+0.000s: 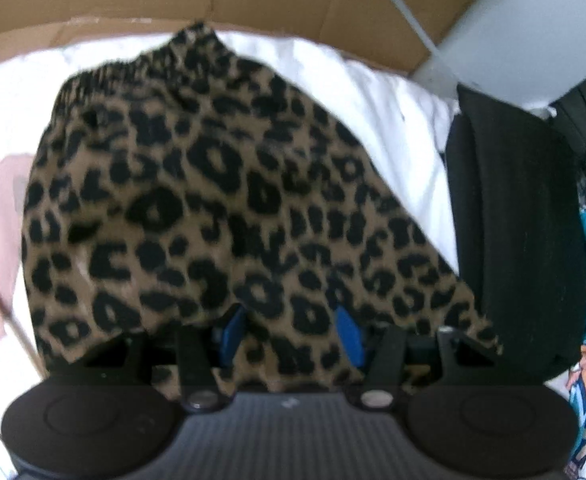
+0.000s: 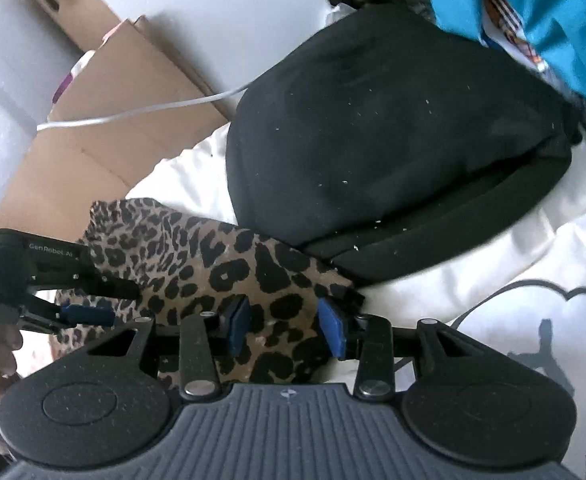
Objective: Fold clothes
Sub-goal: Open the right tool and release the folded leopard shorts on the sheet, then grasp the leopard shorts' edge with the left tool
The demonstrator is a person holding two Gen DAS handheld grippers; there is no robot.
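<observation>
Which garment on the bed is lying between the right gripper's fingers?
The leopard-print garment, tan with black spots. The folded black garment lies beyond it; the teal one farther still.

Leopard-print garment [image 1: 221, 200] spread on white bedding, beside black garment [image 1: 509, 220].

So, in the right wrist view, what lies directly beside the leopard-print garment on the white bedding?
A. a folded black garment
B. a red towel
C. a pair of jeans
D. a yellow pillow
A: a folded black garment lies on the white bedding, and its lower edge meets the leopard-print garment.
</observation>
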